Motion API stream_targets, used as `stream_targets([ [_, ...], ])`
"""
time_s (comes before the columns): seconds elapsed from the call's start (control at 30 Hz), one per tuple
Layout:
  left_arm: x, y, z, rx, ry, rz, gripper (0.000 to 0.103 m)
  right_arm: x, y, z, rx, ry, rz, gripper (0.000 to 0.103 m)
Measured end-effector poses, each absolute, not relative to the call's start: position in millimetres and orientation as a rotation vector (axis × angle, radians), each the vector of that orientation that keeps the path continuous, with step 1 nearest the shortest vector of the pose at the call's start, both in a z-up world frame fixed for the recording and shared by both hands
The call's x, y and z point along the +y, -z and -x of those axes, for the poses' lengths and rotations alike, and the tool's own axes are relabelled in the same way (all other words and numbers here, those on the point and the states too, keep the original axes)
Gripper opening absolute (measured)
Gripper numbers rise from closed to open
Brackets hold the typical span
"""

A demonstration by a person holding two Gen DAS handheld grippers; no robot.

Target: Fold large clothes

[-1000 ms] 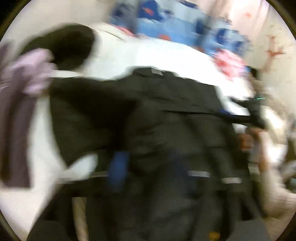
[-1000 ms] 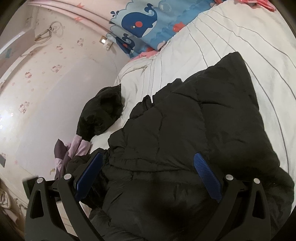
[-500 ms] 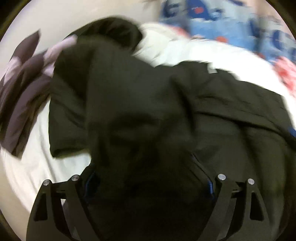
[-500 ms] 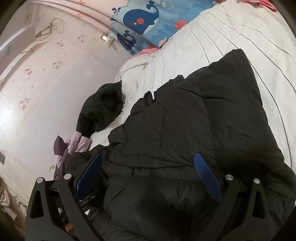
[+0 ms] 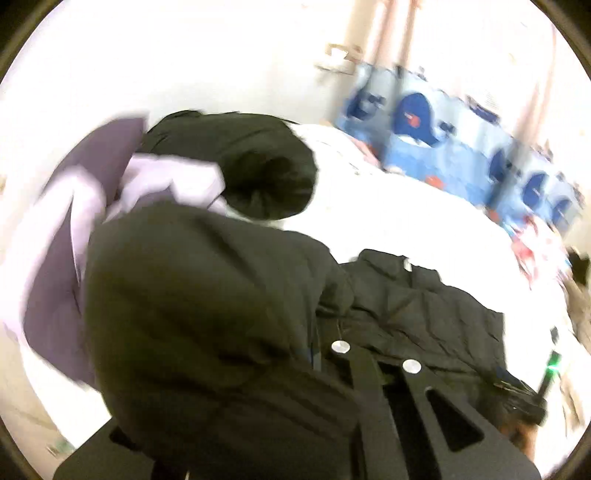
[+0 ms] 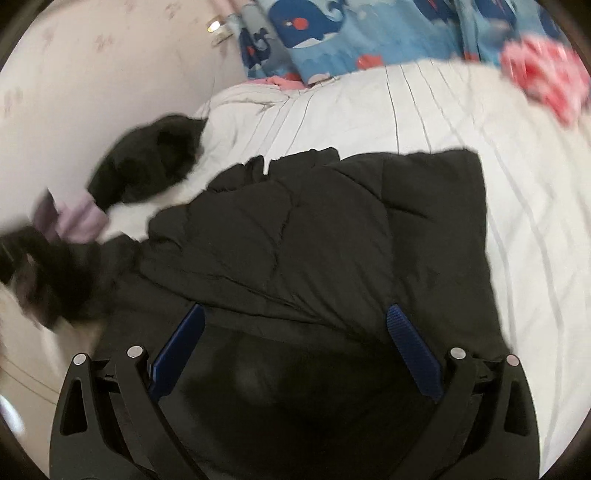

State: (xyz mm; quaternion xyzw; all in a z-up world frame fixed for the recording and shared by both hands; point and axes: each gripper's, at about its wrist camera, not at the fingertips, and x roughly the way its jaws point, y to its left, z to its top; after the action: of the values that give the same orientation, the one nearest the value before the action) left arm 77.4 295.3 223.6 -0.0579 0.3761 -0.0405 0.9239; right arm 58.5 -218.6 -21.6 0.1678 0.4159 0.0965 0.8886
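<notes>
A large black puffer jacket (image 6: 332, 236) lies on the white bed (image 6: 443, 122). In the left wrist view a bulky fold of the jacket, likely a sleeve (image 5: 207, 314), is lifted and drapes over my left gripper (image 5: 310, 354), hiding its left finger. The jaws look closed on that fabric. The rest of the jacket (image 5: 424, 302) lies flat to the right. My right gripper (image 6: 293, 354) is open, its blue pads (image 6: 410, 350) spread wide just above the jacket's near part, holding nothing.
A second black garment (image 6: 155, 158) and a purple garment (image 5: 74, 229) lie at the bed's left edge by the wall. A blue whale-print quilt (image 6: 369, 33) and a pink-red cloth (image 6: 546, 77) lie at the head of the bed.
My left gripper has lifted the jacket fold and swung left and up; the view now shows the wall. My right gripper has shifted toward the jacket's middle, still open.
</notes>
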Motion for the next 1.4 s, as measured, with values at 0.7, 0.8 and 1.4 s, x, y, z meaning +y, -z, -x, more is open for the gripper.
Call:
stream_targets([
  [0.7, 47, -274, -143, 0.908, 0.663, -0.093, 0.008, -286, -9, -40, 0.740, -0.231, -0.636, 0.096],
  [0.8, -1, -253, -150, 0.956, 0.717, -0.166, 0.008, -305, -15, -35, 0.704, -0.211, -0.683, 0.096],
  [1.4, -101, -98, -164, 1.292, 0.871, -0.454, 0.015, -307, -9, -39, 0.733, -0.162, -0.628, 0.096],
])
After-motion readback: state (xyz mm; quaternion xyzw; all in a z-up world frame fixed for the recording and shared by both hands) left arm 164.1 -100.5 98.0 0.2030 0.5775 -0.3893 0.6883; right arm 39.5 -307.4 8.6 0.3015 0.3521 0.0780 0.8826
